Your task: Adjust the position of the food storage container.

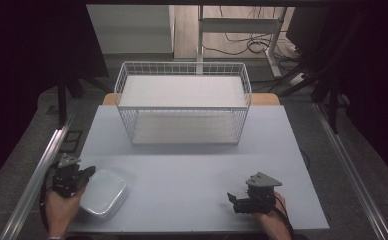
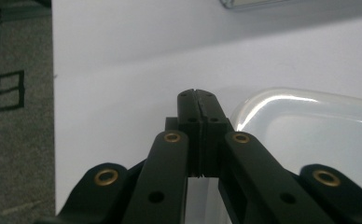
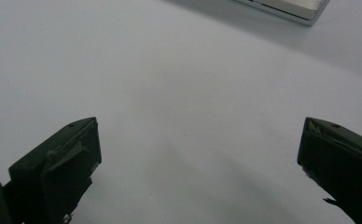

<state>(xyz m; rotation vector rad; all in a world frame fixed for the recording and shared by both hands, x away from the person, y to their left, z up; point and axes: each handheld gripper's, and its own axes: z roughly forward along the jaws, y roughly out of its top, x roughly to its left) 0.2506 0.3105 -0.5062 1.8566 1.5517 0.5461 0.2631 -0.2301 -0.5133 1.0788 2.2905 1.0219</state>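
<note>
Container: clear plastic tub (image 1: 104,193), shallow, rounded corners, lower left of the high view, sitting flat on the white table (image 1: 192,170) near its front edge. Looks empty.
Tub in L gripper view: its rim (image 2: 263,100) curves across the right half of the frame, w/ the flat inner face below it.
L gripper (image 1: 88,173): lower left of the high view, held in a hand (image 1: 62,205). Jaws pressed together, no gap between the tips (image 2: 197,95). Tips sit at the tub's left rim, touching or just above; can't tell if the rim is pinched between them or they merely close beside it.
R gripper (image 1: 233,200): lower right of the high view, well apart from the tub, resting low over bare table. Jaws spread wide (image 3: 198,154), nothing between them.
Basket: white wire basket (image 1: 182,102) at upper centre, open top, well beyond the tub. Its base edge (image 3: 286,10) shows at the top of the R gripper view.
Step, my read: start of a pickup; L side is at the tub, R idle.
Next move, my read: confirm L grip on the rim, then lift; the thin rim could slip, so R prob. needs to come across and support the far side.
</note>
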